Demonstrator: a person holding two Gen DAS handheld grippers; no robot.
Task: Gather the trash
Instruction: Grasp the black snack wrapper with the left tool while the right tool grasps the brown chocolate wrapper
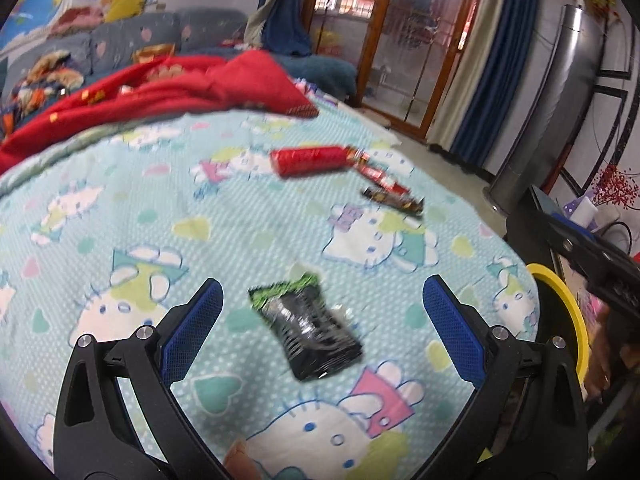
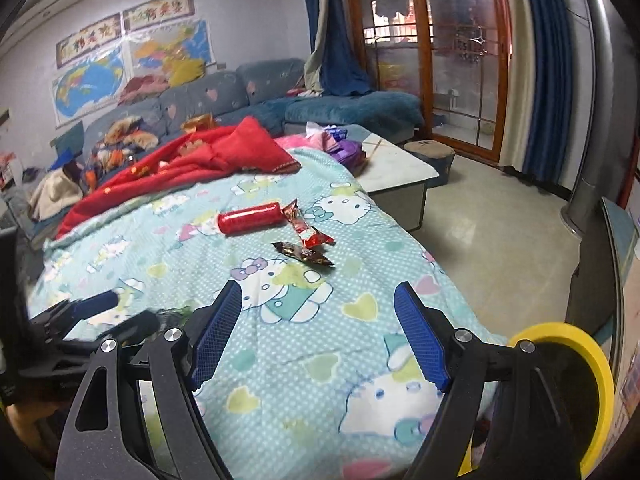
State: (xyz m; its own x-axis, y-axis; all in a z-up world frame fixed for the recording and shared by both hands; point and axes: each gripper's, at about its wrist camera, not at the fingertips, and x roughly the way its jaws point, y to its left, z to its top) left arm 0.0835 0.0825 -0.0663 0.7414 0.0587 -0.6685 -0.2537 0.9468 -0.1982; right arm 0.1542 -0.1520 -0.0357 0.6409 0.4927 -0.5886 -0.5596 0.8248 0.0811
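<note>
Trash pickup barely begun on the bed

Left tool (image 1: 322,300) spread over the black-green wrapper (image 1: 306,330); right tool (image 2: 318,310) spread, empty. Red tube (image 2: 251,218) and two wrappers (image 2: 308,242) wait at twelve o'clock; yellow bin (image 2: 580,364) at four.

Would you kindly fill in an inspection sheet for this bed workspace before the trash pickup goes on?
Surface: bedsheet with a cartoon cat print, wrinkled.
Job's things: black and green wrapper lying between the left fingers, not gripped; red can on its side; red wrapper touching the can's end; brown wrapper beside it; yellow-rimmed bin off the bed's edge.
Clutter: red blanket bunched at the far end.
Grippers: left hand-held gripper open; right hand-held gripper open, empty, over bare sheet.
Cables: nothing seen on the bed.
Surroundings: blue sofa, low table, glass door, wall maps.
</note>
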